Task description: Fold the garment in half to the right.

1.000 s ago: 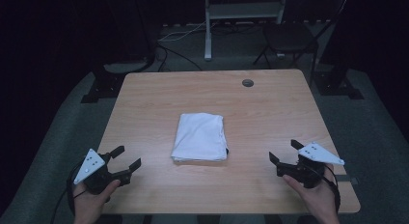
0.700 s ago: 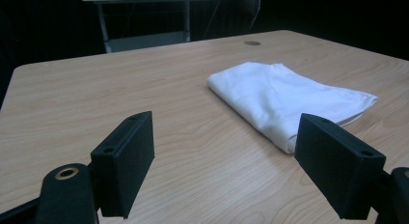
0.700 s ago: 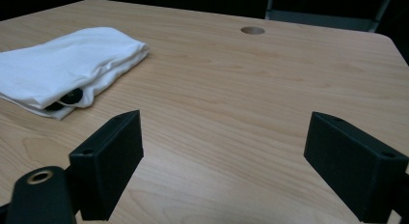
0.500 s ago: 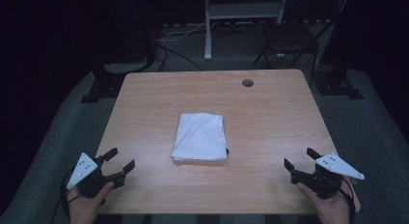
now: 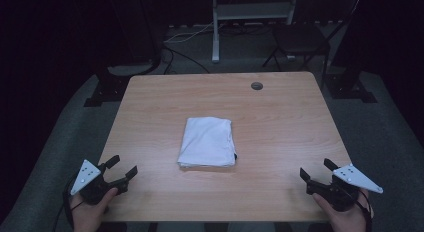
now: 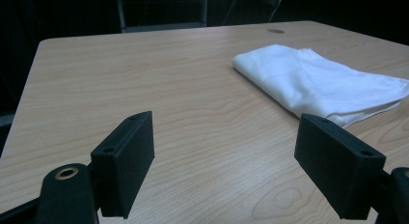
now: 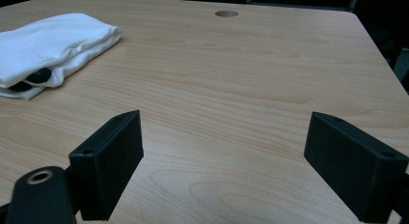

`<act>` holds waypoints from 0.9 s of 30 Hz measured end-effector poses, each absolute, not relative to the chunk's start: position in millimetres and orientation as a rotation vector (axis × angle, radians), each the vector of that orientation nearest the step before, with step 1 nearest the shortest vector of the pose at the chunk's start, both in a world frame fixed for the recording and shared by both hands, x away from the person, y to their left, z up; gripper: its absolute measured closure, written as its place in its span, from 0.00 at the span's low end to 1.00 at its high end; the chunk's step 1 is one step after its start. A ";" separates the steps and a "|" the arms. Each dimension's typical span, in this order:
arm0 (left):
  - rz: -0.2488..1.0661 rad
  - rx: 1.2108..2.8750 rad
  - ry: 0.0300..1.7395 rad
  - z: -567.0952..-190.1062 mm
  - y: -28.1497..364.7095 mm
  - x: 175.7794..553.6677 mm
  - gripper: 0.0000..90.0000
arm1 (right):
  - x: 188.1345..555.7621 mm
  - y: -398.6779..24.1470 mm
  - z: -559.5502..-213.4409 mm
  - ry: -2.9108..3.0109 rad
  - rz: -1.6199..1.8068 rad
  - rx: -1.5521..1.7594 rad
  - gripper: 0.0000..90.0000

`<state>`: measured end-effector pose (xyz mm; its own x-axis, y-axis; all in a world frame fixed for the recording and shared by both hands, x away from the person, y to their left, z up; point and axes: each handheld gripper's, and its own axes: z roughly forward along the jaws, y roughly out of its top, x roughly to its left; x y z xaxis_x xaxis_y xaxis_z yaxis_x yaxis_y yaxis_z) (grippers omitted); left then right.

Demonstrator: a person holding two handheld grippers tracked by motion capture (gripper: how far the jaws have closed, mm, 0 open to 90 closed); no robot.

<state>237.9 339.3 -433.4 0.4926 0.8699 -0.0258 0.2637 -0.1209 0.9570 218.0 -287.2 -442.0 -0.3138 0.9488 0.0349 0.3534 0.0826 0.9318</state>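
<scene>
The folded white cloth [image 5: 207,142] lies in the middle of the counter [image 5: 280,122]. It looks soft, light and floppy; a corner or folded edge seems best for gripping. The left claw [image 5: 121,170] and right claw [image 5: 315,172] are wide, well apart from it.

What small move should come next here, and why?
Probably bring the left gripper forward toward the folded white cloth. Both it and the right gripper sit open at the table's near corners, holding nothing.
</scene>
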 end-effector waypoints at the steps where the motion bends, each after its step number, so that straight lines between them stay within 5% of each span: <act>1: 0.698 1.650 0.987 -434.2 339.5 238.4 0.24 | 217.9 -287.7 -442.6 1.742 1.224 1.295 0.15; 27: 0.713 1.613 1.005 -438.4 338.0 237.4 0.24 | 219.3 -285.9 -443.2 1.736 1.206 1.298 0.15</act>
<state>237.4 338.0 -438.4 0.4684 0.8826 -0.0412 0.2530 -0.0893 0.9633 219.3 -285.9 -443.2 -0.2990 0.9539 0.0255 0.3567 0.0869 0.9302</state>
